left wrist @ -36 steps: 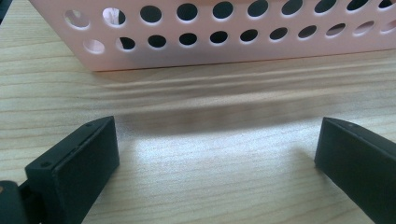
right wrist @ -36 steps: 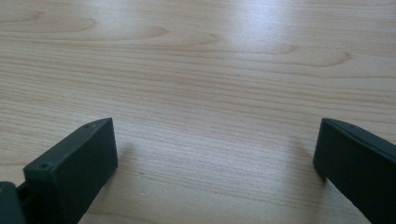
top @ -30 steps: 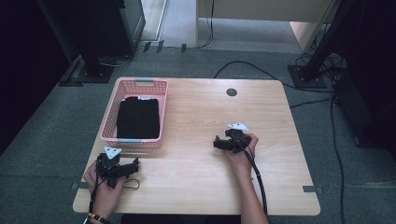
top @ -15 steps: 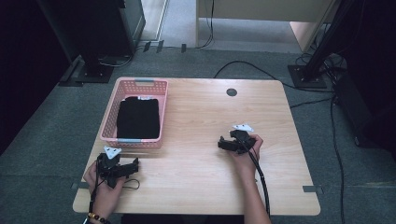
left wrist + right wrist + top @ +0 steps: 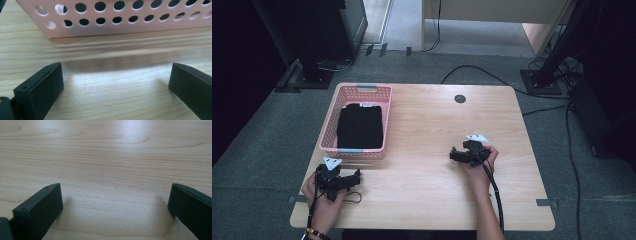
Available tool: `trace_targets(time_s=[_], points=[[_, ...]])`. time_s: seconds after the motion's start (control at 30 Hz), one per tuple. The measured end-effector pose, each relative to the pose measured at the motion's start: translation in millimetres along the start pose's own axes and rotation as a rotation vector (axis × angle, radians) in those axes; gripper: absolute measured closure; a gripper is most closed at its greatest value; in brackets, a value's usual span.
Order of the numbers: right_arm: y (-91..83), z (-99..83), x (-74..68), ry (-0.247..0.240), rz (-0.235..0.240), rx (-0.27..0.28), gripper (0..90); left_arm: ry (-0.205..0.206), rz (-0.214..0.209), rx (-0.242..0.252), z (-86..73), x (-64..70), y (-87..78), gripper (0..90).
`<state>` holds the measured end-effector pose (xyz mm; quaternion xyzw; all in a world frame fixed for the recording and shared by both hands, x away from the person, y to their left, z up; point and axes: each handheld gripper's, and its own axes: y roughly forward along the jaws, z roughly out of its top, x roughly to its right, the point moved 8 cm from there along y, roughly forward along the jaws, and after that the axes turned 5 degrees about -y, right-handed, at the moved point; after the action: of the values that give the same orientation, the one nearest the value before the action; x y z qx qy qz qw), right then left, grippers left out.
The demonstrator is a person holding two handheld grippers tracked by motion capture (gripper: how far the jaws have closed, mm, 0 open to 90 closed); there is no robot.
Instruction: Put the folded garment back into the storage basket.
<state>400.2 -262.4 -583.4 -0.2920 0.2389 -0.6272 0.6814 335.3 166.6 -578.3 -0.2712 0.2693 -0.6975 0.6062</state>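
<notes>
Both claws wide apart, clamped on nothing: left gripper [image 5: 357,176] low at the near left corner of the table, right gripper [image 5: 454,153] right of centre, each held in a hand and resting on or just above the wood, well apart from one another.

Largest first: pale wooden table [image 5: 427,125], bare grain between the right gripper's [image 5: 115,215] black jaws in the right gripper view. Next, pink perforated basket [image 5: 382,120] at the far left of the tabletop, just beyond the left gripper [image 5: 116,93]; round-holed pink wall [image 5: 125,22] close ahead of those spread jaws in the left gripper view, not touching. Inside the basket, folded black cloth [image 5: 360,127] lying flat across most of the floor. Smallest, dark round grommet [image 5: 460,98] near the far edge.
</notes>
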Motion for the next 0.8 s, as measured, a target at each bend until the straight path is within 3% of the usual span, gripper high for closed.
trace_targets(time_s=[0.8], points=[[-5.0, -6.1, 16.6, 0.020, -0.019, -0.001, 0.0, 0.000, 0.000, 0.000, 0.0, 0.0, 0.0, 0.0]])
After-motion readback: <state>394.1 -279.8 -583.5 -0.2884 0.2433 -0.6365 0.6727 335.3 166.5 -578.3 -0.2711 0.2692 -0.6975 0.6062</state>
